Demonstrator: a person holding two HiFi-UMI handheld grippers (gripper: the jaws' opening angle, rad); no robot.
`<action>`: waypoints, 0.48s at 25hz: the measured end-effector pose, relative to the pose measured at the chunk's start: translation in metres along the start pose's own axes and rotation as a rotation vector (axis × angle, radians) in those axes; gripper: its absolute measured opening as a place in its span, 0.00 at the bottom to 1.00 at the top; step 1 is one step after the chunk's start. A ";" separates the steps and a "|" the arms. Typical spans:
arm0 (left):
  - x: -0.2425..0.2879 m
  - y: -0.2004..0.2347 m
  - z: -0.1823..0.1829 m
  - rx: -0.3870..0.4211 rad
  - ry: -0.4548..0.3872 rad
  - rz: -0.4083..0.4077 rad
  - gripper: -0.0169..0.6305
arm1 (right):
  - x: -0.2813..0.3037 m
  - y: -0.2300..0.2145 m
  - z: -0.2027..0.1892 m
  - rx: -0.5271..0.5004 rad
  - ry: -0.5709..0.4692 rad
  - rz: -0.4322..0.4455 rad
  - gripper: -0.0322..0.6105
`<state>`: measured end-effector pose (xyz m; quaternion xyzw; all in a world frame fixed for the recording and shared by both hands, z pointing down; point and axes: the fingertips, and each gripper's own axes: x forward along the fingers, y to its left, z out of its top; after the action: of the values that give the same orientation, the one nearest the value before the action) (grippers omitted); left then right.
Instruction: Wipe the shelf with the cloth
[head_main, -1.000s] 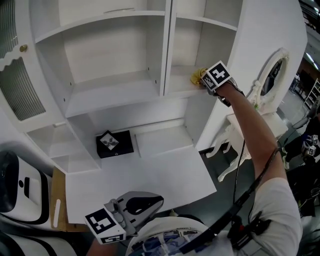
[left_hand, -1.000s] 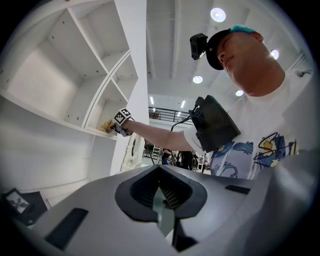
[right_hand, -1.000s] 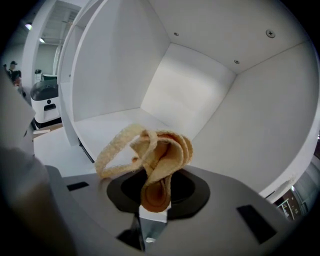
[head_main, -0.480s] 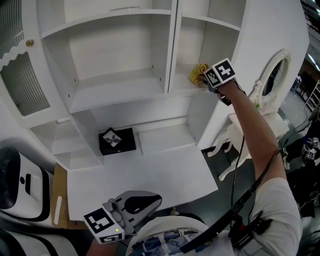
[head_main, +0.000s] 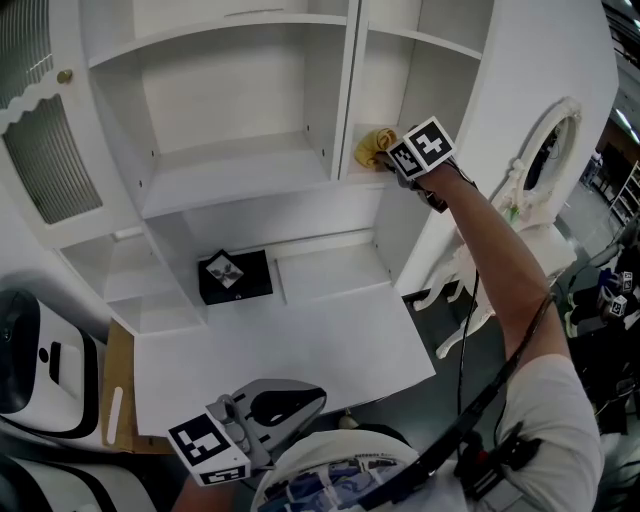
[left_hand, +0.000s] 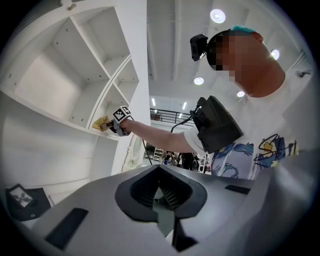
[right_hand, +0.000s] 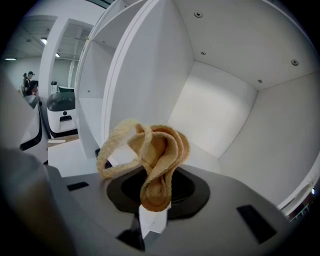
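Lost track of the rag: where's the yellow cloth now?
Head view: the yellow cloth is clamped in the right tool, at the narrow upper-right shelf, just right of the vertical divider.

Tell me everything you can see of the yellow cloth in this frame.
The cloth is a tan-yellow, coarse-woven rag, bunched into loose folds with rolled edges. The right gripper is shut on its lower end, and the rest stands up from the jaws. It is held at the right compartment's shelf, near the divider.

head: steep down | left: upward, far | right: close | shared: shelf (head_main: 240, 175)
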<state>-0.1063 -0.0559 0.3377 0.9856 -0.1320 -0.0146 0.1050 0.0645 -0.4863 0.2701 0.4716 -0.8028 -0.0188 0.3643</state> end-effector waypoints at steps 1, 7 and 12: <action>-0.001 0.000 -0.001 -0.001 -0.001 0.000 0.05 | -0.001 -0.006 -0.004 0.000 0.010 -0.016 0.19; -0.007 -0.007 -0.004 -0.007 -0.006 -0.005 0.05 | -0.007 -0.006 -0.001 0.026 -0.021 -0.033 0.19; -0.013 -0.011 -0.009 -0.017 -0.016 -0.003 0.05 | -0.011 0.036 0.023 0.044 -0.090 0.068 0.19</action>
<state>-0.1152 -0.0404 0.3443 0.9847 -0.1312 -0.0239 0.1123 0.0271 -0.4649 0.2603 0.4509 -0.8341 -0.0099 0.3176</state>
